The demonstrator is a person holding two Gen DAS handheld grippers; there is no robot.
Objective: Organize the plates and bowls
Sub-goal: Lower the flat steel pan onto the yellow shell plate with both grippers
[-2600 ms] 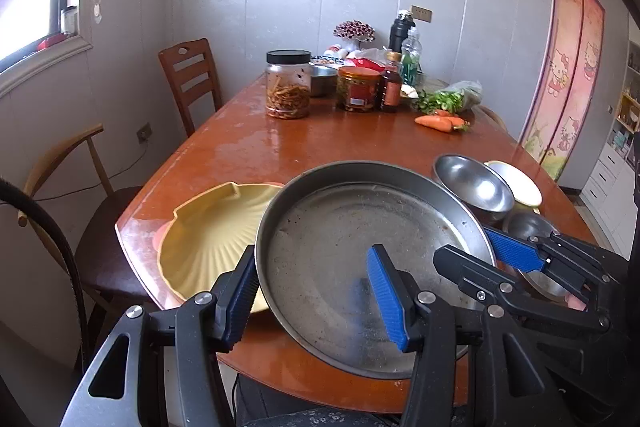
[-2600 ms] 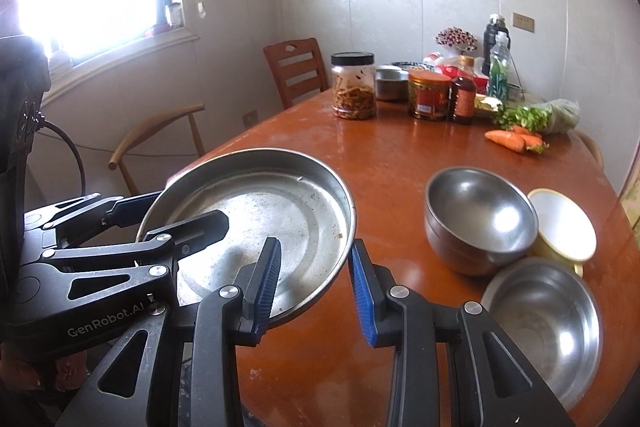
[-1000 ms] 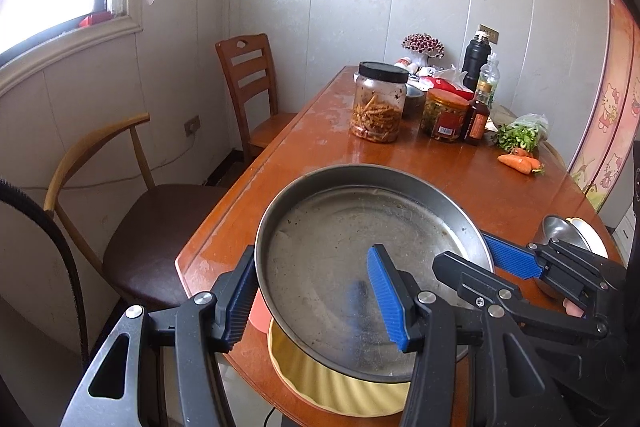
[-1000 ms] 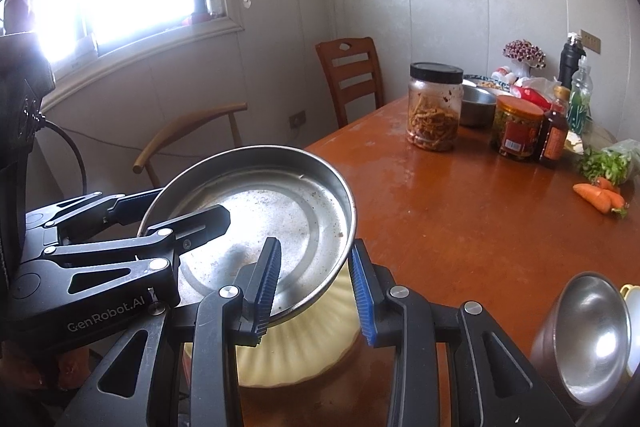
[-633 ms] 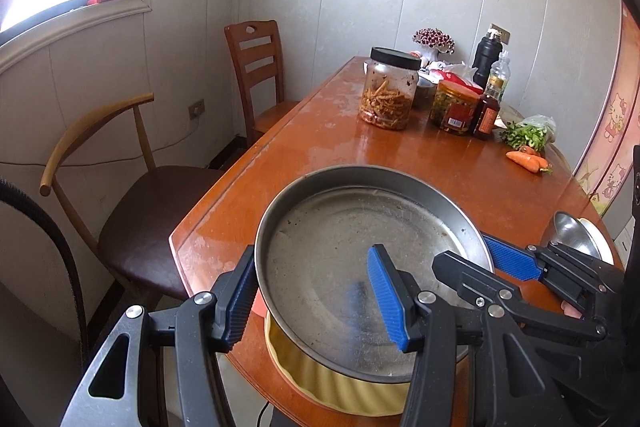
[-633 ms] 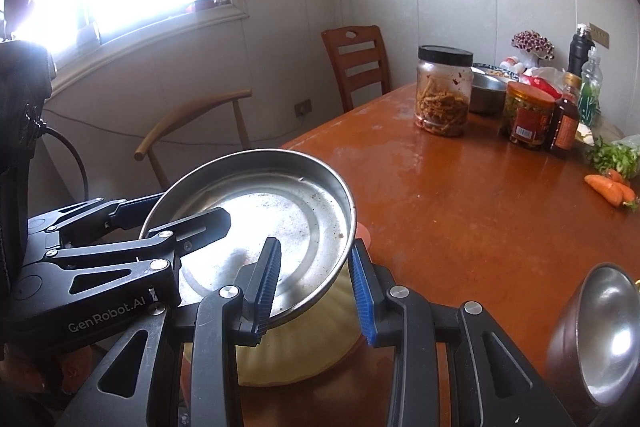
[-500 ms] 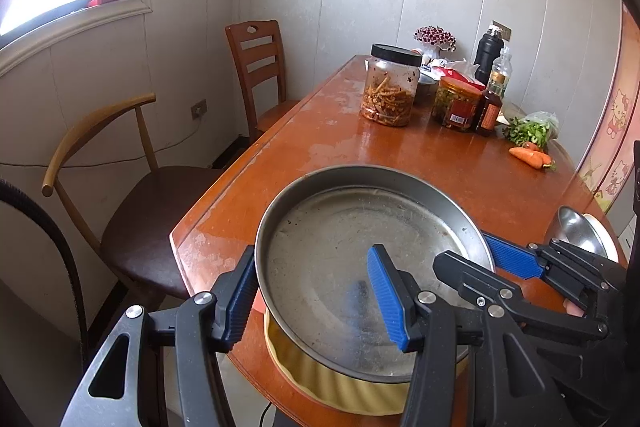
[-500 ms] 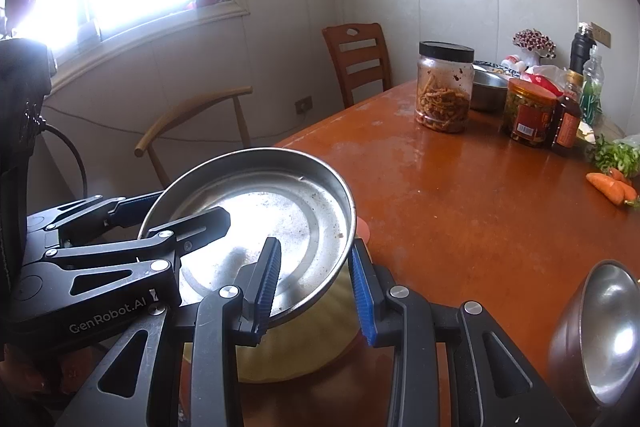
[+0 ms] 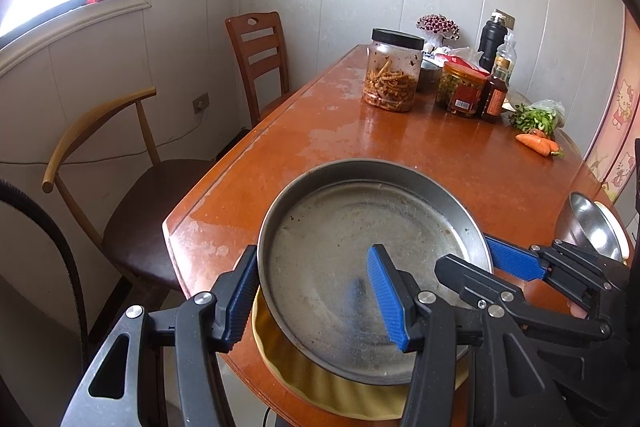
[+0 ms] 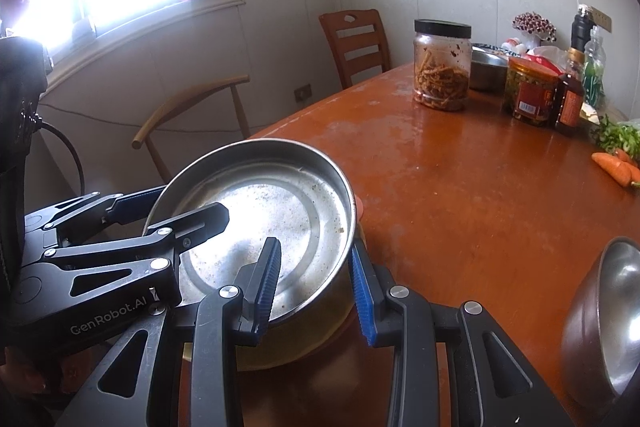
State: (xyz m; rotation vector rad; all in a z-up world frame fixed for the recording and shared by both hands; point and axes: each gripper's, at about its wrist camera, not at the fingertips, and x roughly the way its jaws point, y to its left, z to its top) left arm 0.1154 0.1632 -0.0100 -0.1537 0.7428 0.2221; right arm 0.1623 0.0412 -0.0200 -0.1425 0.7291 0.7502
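- Pale panelled walls, a bright window and two chairs frame a long orange-brown tabletop (image 9: 400,147); everything below is placed relative to the steel pan (image 9: 360,247) at its near corner.
- Both claws carry the steel pan: the left claw (image 9: 316,291) pinches the rim on one side, one pad outside the wall and one inside on the pan floor; the right claw (image 10: 316,283) clamps the opposite rim in the same way, its jaws narrow.
- Directly under the pan lies a yellow plate (image 9: 340,391), its edge showing as a crescent at the pan's near side. The pan sits very low over it; whether metal already touches plate I cannot tell.
- A sliver of something orange-red (image 10: 359,207) peeks out beside the pan's far rim, perhaps another dish under the yellow one; too little shows to say.
- To the pan's right, near the table edge, a steel bowl (image 9: 588,227) stands with a pale dish tucked behind it.
- Far beyond the pan are a jar of pickles (image 9: 394,71), bottles, carrots (image 9: 538,143) and greens, none of them part of the job.
- My reading: the stacking of the pan onto the yellow plate is nearly finished, with release left to do; the bowls at the right are still to be gathered.
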